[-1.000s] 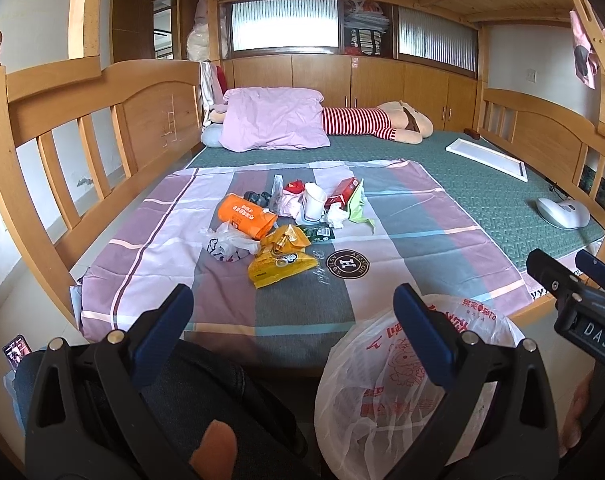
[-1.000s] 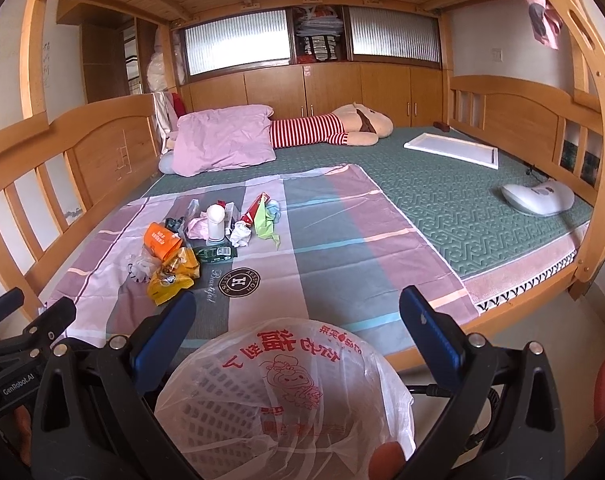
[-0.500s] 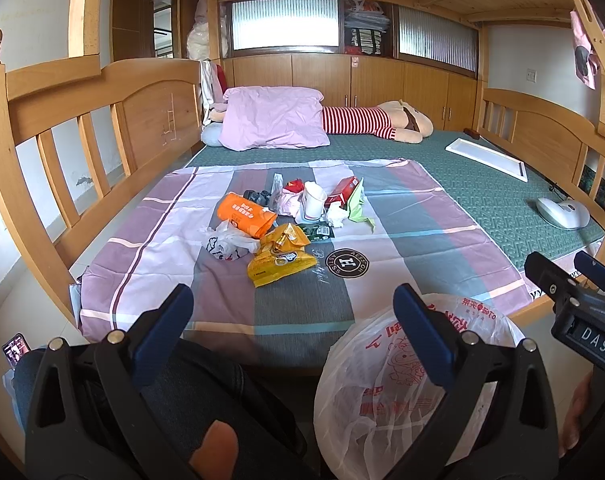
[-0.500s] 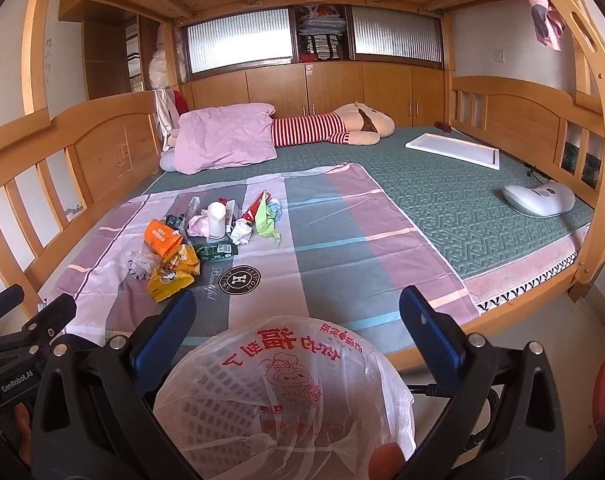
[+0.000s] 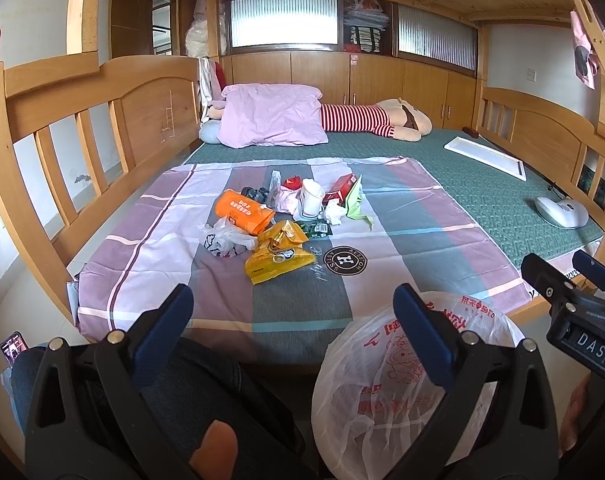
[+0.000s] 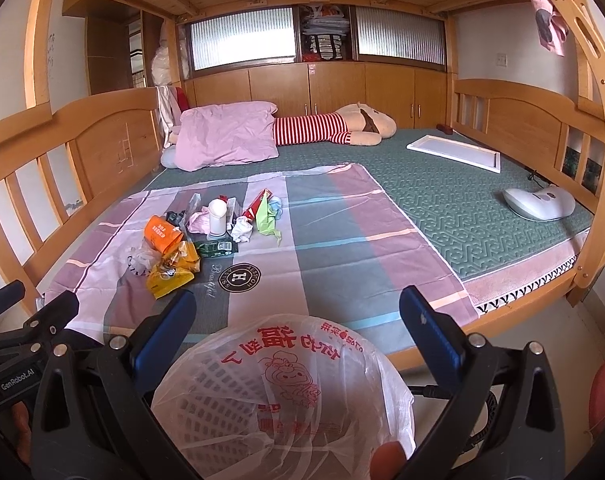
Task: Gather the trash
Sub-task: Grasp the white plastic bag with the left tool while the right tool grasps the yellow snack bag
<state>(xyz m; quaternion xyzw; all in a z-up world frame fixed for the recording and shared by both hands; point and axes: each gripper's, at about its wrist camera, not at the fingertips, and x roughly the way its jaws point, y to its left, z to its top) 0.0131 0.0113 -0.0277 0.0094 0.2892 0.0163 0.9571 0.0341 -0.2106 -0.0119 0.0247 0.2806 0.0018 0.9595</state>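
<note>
A pile of trash lies on the striped sheet [image 5: 406, 216]: an orange packet [image 5: 243, 211], yellow snack bags [image 5: 278, 254], a clear plastic bag [image 5: 221, 240], a white cup [image 5: 312, 197], a red carton [image 5: 342, 186], a green wrapper [image 5: 354, 203] and crumpled tissue [image 5: 334, 213]. The pile also shows in the right wrist view, with the yellow bags [image 6: 172, 270]. A white bin lined with a printed plastic bag [image 6: 286, 384] stands on the floor before the bed, also in the left wrist view [image 5: 398, 376]. My left gripper [image 5: 292, 312] and right gripper [image 6: 298, 308] are open, empty, short of the bed.
A pink pillow [image 5: 272, 120] and a striped plush toy [image 5: 378, 118] lie at the bed's head. A white board [image 5: 486, 157] and a white device [image 5: 562, 211] lie on the green mattress at right. Wooden rails [image 5: 74, 120] flank the bed. A dark-trousered knee [image 5: 206, 384] is below.
Both grippers have drifted very slightly; the scene and the trash pile are unchanged.
</note>
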